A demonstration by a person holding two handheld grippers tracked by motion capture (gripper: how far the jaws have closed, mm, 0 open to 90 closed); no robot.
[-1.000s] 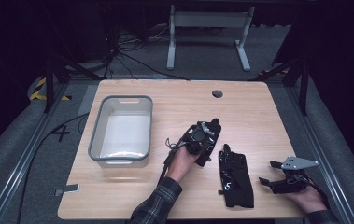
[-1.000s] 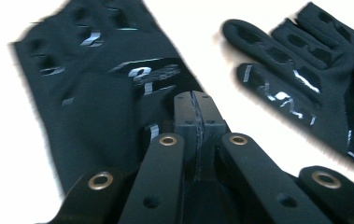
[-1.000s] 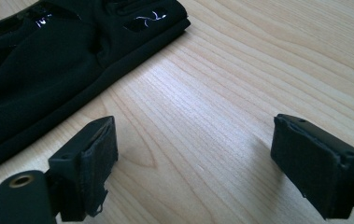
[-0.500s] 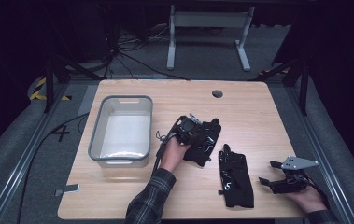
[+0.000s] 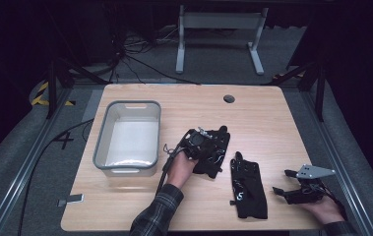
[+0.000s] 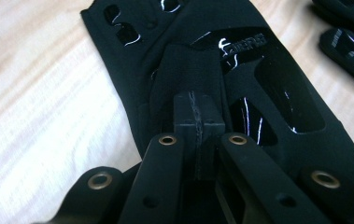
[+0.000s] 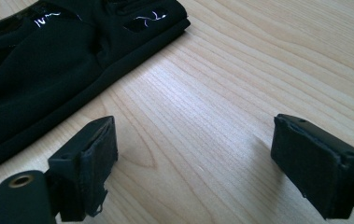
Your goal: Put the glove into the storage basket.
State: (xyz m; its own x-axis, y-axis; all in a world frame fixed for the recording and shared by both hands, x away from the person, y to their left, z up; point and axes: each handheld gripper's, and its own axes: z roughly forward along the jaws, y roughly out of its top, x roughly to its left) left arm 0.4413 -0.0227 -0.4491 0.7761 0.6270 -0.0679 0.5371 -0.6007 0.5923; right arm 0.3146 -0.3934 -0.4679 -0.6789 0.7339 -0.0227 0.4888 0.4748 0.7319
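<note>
Left gripper (image 5: 204,143) jaws pinched on a fold of black glove (image 6: 202,70), glove mid-table just right of grey bin (image 5: 127,139), second glove (image 5: 247,189) flat near front edge, right gripper (image 7: 198,158) jaws wide, empty, just beside it

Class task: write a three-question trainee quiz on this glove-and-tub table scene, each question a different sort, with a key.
1. True or false: the left gripper is shut on a fold of the black glove.
2. Multiple choice: the right gripper is A) open over bare wood, B) shut on the second glove, C) inside the grey tub.
3. Fill in: the grey tub holds ____.

Key: 1 true; 2 A; 3 nothing.
</note>
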